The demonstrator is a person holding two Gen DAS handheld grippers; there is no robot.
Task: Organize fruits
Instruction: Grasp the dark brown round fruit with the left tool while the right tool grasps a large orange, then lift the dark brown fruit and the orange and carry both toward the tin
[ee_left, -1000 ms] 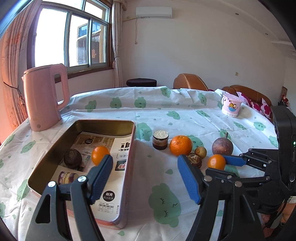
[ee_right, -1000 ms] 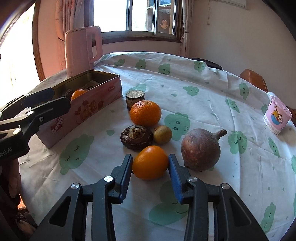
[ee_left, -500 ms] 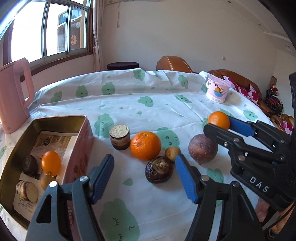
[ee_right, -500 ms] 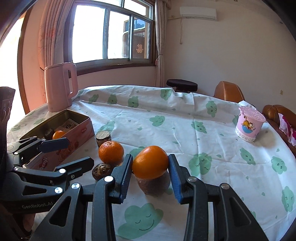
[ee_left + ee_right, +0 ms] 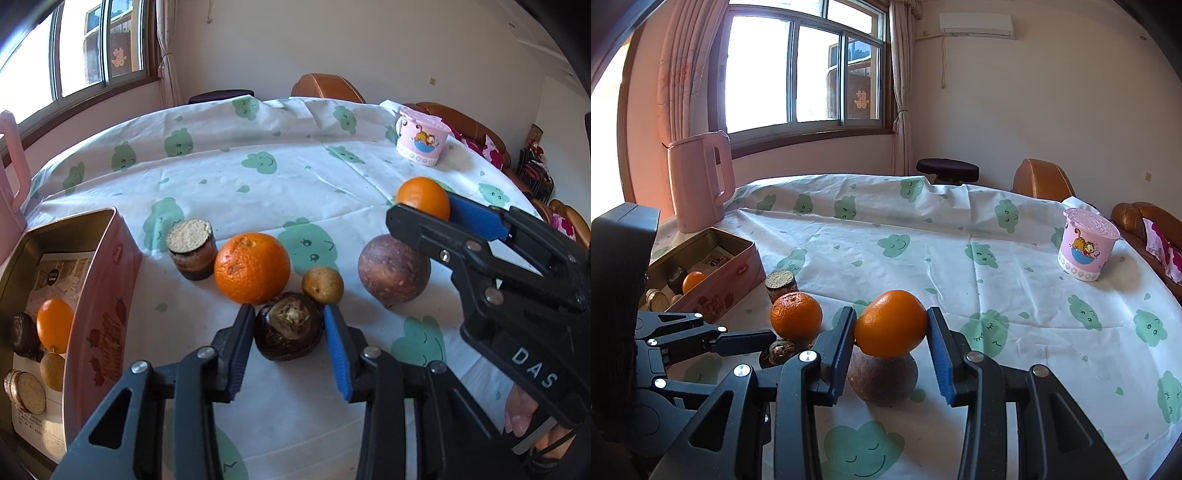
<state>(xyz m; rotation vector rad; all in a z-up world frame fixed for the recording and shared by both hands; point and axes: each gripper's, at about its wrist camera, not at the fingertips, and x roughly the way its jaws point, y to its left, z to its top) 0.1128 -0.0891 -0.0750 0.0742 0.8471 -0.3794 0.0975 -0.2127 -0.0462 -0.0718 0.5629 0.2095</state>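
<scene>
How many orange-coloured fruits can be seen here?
3: one in the right hand-held gripper, a bigger one on the table, one inside the tin. More may be hidden.

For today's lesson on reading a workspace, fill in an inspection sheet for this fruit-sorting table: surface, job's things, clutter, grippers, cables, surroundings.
Surface: round table under a white cloth with green cloud prints, wrinkled.
Job's things: pink metal tin, open, holding a small orange and dark pieces; large orange mandarin, small tan fruit, round purple-brown fruit and cut brown cylinder piece on the cloth.
Clutter: pink cartoon cup; pink kettle.
Grippers: left gripper, its jaws just closing, around the dark brown knobbly fruit; right gripper shut on a smooth orange, lifted.
Cables: nothing seen.
Surroundings: window, curtains, brown chairs.
</scene>
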